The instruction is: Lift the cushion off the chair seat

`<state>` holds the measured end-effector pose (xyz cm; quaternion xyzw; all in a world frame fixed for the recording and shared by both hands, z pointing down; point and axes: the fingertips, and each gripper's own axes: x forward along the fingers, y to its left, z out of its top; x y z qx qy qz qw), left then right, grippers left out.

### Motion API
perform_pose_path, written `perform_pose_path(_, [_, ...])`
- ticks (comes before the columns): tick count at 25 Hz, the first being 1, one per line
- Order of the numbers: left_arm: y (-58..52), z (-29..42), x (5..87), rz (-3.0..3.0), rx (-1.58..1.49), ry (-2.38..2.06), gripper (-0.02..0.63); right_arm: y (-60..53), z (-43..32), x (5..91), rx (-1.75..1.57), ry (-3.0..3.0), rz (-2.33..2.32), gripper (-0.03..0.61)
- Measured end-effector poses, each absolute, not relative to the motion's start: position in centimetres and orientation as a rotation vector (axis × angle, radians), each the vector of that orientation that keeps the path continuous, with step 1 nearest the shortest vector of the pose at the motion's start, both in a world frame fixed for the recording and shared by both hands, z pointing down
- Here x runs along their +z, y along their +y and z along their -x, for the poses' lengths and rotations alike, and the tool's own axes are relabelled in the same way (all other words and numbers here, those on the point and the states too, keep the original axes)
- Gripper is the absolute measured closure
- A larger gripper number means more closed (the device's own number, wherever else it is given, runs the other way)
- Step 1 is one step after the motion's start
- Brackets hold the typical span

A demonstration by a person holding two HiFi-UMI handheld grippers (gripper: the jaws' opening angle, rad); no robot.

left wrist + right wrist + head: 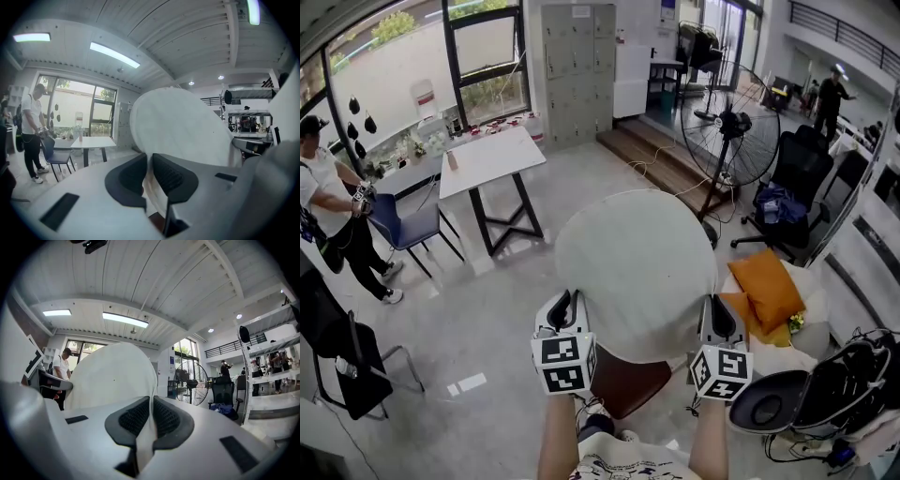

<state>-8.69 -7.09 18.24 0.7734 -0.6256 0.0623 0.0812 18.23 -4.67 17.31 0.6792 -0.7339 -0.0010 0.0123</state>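
Note:
A round white cushion hangs in the air, held flat between both grippers above a brown chair seat. My left gripper is shut on the cushion's near left edge; in the left gripper view the cushion rises from between the black pads. My right gripper is shut on the near right edge, and in the right gripper view the cushion runs out of the closed pads. The cushion is clear of the seat, which shows only below it.
A white table and a blue chair stand at the left, with a person beside them. A large floor fan and black office chairs are at the right. Orange cushions lie on a white seat nearby.

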Motion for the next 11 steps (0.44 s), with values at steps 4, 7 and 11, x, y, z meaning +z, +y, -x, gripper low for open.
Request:
perform_pose_path(4, [-6.90, 8.84, 18.22, -2.312, 0.190, -1.868, 0.557, -4.52, -18.12, 17.37, 0.005, -2.287, -2.117, 0.538])
perform_pose_path(7, [-6.93, 8.42, 18.07, -2.314, 0.195, -1.866, 0.557, -4.53, -18.55, 17.18, 0.004, -2.285, -2.113, 0.537])
perform_pose_path(11, [-7.40, 8.01, 18.39, -2.314, 0.200, -1.862, 0.557, -5.03, -18.94, 17.42, 0.002, -2.286, -2.109, 0.537])
